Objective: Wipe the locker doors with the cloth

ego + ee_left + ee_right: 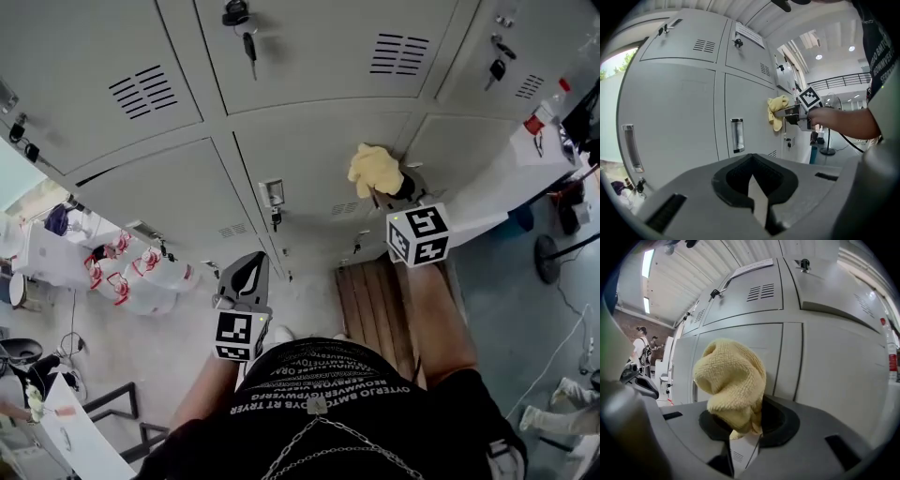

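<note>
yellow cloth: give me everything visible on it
The yellow cloth looks like knitted or terry fabric, bunched into a loose wad. Its lower end is pinched between the shut jaws of the right gripper, and the rest bulges above them. It is held up at a grey locker door; contact cannot be confirmed.

Cloth in right claw, against a locker door, left claw nearer and to its left, clear of it, jugs on floor far left

An industrial hall, with grey metal lockers under a corrugated roof.
</note>
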